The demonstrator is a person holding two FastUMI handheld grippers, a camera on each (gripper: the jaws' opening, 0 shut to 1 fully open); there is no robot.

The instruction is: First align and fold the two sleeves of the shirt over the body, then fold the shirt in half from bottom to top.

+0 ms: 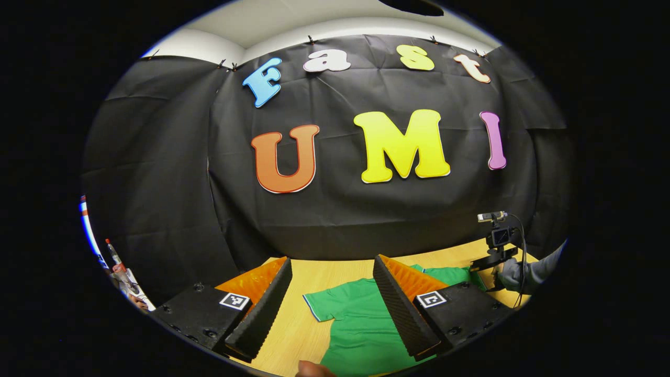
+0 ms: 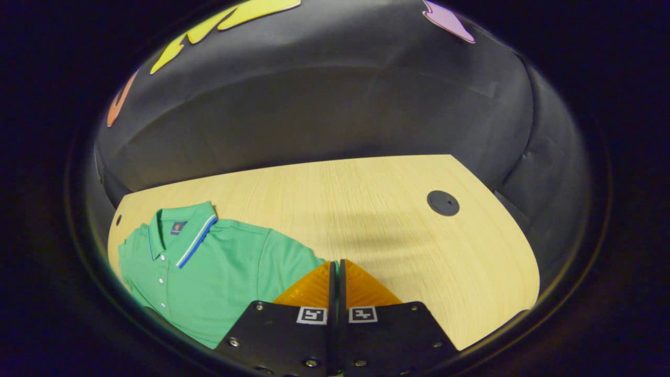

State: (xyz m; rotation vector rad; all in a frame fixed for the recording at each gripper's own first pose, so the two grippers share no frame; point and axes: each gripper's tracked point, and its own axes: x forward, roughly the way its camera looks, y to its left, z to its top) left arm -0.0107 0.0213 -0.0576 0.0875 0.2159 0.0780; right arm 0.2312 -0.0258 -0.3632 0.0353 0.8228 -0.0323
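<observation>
A green polo shirt [image 2: 209, 272] with a striped collar lies flat on the wooden table [image 2: 392, 220]. In the right gripper view my right gripper [image 2: 335, 269] is shut at the outer edge of the shirt's sleeve, with a sliver of green cloth between the fingertips. In the left gripper view the shirt [image 1: 356, 324] lies below my left gripper [image 1: 332, 267], which hangs open above it with nothing between its fingers. A sleeve of the shirt points left there. My right gripper [image 1: 484, 267] also appears farther off at the shirt's other sleeve, held by a gloved hand [image 1: 515, 275].
A small black round disc [image 2: 443, 202] is set in the table top to the right. The black cloth wall runs close behind the table. Light wood stretches wide to the right of the shirt. Part of a hand [image 1: 314, 369] shows at the bottom edge.
</observation>
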